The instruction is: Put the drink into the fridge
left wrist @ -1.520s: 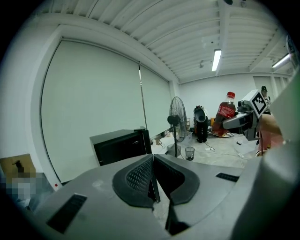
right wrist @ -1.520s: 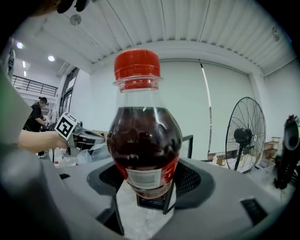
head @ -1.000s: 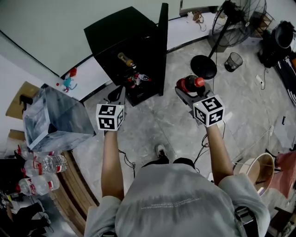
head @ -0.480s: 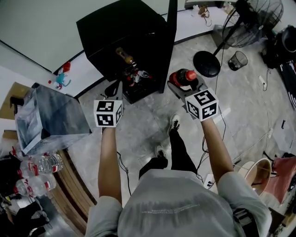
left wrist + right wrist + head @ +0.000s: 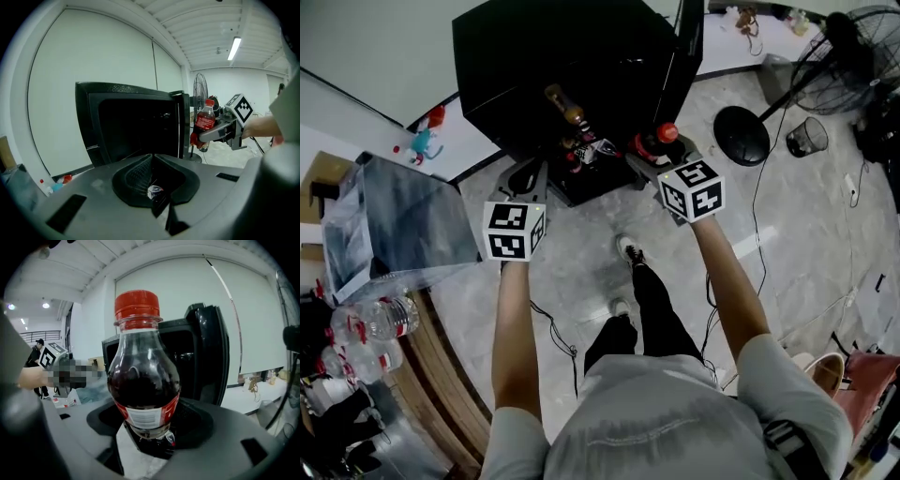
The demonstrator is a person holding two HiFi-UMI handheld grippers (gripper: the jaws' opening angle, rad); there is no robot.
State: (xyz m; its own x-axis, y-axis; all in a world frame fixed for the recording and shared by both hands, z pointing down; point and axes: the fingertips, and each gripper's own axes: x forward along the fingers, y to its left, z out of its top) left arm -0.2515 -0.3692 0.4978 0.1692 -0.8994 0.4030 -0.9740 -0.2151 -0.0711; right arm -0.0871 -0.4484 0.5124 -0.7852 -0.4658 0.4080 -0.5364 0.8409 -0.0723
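Grey marble floor (image 5: 581, 267) under black fridge (image 5: 544, 56).

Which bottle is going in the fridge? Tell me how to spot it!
Find the big black fridge with its door open. Just outside it, the right hand-held gripper holds a cola bottle. Unlike the clear water bottles at the left, it has dark drink inside, a red cap and a red label.

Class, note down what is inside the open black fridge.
Inside the fridge, an amber bottle and some red-and-white items show. Its top covers the deeper interior.
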